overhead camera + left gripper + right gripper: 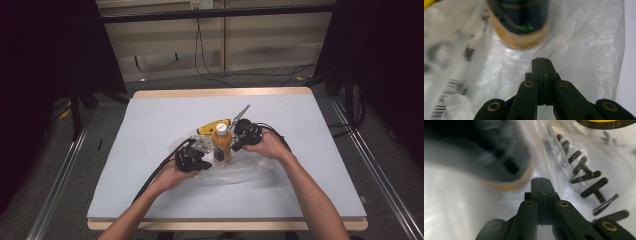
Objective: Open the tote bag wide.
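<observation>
A bottle of orange drink [221, 143] with a pale cap stands upright mid-table on a clear plastic bag [245, 170] printed with black marks. My left gripper [194, 158] is just left of the bottle and my right gripper [244, 136] just right of it. In the left gripper view the jaws [540, 59] are pressed together, and creases in the bag's film [579, 50] run to their tips below the bottle's base [521, 27]. The right gripper [540, 179] is likewise shut on the film [564, 157], with the bottle [499, 162] blurred close by.
A yellow-handled tool [214, 126] with a thin grey blade [242, 113] lies just behind the bottle; its handle edge [604, 122] is near the right gripper. The pale mat [150, 130] covers the wooden table. Black cables trail from both grippers.
</observation>
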`<state>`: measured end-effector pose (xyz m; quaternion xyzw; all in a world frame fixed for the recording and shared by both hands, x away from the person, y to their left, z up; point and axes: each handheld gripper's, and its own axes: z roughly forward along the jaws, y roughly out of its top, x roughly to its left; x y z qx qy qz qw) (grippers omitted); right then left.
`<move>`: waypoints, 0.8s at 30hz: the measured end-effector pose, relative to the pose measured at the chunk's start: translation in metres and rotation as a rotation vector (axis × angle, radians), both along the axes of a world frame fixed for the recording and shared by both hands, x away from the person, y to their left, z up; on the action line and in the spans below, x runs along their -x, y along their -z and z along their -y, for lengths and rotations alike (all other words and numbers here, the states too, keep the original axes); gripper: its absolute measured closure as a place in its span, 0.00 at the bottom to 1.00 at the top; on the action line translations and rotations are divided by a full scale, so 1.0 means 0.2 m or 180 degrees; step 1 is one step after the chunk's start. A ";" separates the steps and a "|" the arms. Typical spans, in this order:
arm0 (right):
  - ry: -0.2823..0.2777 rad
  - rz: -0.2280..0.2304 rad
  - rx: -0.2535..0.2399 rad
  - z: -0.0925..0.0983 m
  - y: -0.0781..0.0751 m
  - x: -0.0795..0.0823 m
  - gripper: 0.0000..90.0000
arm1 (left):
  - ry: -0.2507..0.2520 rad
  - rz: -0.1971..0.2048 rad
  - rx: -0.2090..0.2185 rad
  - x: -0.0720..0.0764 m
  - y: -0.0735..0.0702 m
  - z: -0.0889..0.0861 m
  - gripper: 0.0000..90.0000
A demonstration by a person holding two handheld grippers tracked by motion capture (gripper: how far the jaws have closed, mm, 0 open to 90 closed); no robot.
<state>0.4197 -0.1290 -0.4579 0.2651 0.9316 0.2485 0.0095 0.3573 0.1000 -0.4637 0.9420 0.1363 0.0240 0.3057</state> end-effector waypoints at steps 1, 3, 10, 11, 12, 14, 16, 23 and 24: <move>0.0037 -0.0001 0.0025 -0.01 0.01 -0.02 1.00 | 0.0067 0.0012 -0.0034 0.03 0.01 0.01 1.00; 0.0081 -0.0013 0.0030 -0.01 0.02 -0.04 1.00 | 0.0103 0.0000 -0.0032 0.05 0.01 0.01 1.00; 0.0286 0.0097 0.0003 -0.05 0.03 -0.21 1.00 | 0.0309 0.0067 -0.0088 0.13 0.00 0.01 1.00; 0.0357 0.0118 -0.0027 -0.05 0.04 -0.26 1.00 | 0.0342 0.0066 -0.0096 0.14 0.00 0.01 1.00; 0.0357 0.0118 -0.0027 -0.05 0.04 -0.26 1.00 | 0.0342 0.0066 -0.0096 0.14 0.00 0.01 1.00; 0.0471 0.0164 -0.0041 -0.06 0.04 -0.32 1.00 | 0.0377 0.0079 -0.0081 0.16 0.00 0.01 1.00; 0.0530 0.0218 -0.0038 -0.07 0.05 -0.34 1.00 | 0.0403 0.0108 -0.0100 0.19 0.00 0.00 1.00; 0.0664 0.0274 -0.0038 -0.08 0.05 -0.36 1.00 | 0.0378 0.0036 -0.0053 0.18 0.00 -0.02 1.00; 0.0705 0.0299 -0.0026 -0.08 0.05 -0.36 1.00 | 0.0385 0.0044 -0.0052 0.18 0.00 -0.03 1.00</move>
